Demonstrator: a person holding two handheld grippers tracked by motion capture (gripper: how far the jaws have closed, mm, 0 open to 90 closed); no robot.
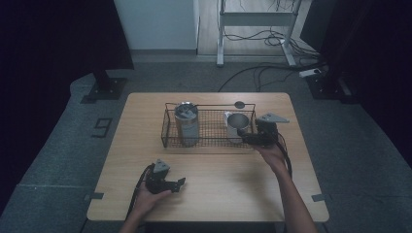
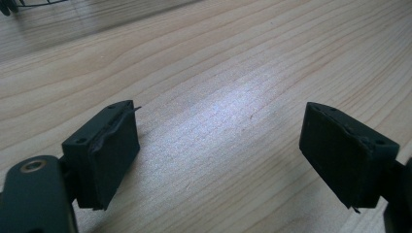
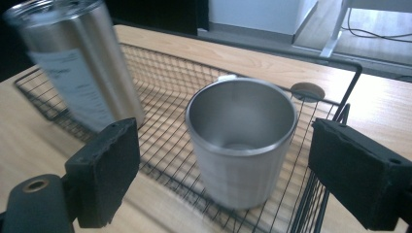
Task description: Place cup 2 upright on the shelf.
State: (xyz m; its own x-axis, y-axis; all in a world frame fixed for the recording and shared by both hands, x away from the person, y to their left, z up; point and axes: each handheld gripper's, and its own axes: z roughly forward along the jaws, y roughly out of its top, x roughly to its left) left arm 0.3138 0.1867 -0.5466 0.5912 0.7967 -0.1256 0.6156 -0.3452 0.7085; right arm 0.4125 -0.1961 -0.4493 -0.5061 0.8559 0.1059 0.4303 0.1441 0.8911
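**Right gripper [image 1: 247, 137] lined up on the steel cup [image 1: 236, 125]**

High view: the right gripper reaches in at the right end of the wire basket [image 1: 209, 105], just beside the cup, which stands upright inside the basket; a taller steel tumbler [image 1: 186, 124] stands at the basket's left end, well apart from the cup; the left gripper [image 1: 180, 183] rests low on the wooden surface [image 1: 218, 199], near the person's edge and away from the basket.

Left gripper view: its jaws stand apart over bare wood with nothing between them, so it is open and idle.

Right gripper view: the cup sits between the two black pads [image 3: 109, 167], with a gap showing on either side; the jaws are open around it, not yet pressing, a detail the high view is too small to give.

The step in hand looks like taking hold of the cup; the next move probably calls for closing squarely on its wall, then lifting straight up to clear the basket rim.
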